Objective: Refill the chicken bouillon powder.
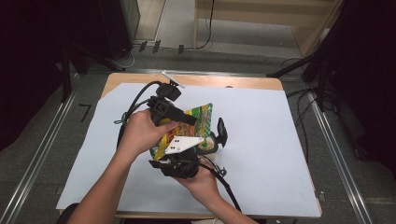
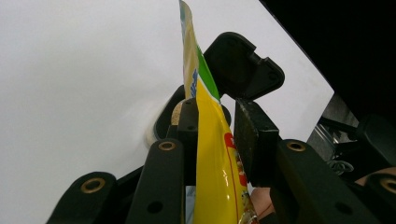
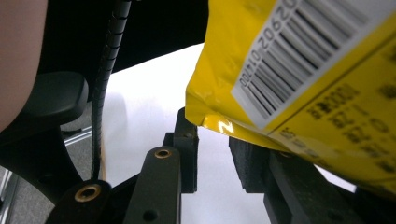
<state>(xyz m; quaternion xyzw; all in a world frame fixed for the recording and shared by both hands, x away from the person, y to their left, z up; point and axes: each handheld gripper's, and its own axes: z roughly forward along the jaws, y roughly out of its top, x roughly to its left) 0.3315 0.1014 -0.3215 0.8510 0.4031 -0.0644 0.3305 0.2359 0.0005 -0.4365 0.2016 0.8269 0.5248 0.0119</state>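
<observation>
A yellow and green snack bag [image 1: 198, 116] hangs tilted above the table between my two hands. My left gripper [image 1: 189, 119] reaches across it from the left; in the left gripper view its jaws [image 2: 217, 121] stand close on either side of the bag [image 2: 212, 154], shut on it. My right gripper [image 1: 163, 156] sits below the bag's lower end. In the right gripper view its jaws [image 3: 212, 135] stand apart with bare paper between them, and the bag's barcode side [image 3: 299, 70] lies over the right jaw. A small round container [image 1: 208, 145] with a black flip lid [image 1: 221, 131] stands just under the bag.
A white paper sheet [image 1: 266, 149] covers most of the wooden table [image 1: 243, 82]. A small white stick-like object [image 1: 173, 79] lies at the far edge. Metal rails, cables and dark stands surround the table on the floor.
</observation>
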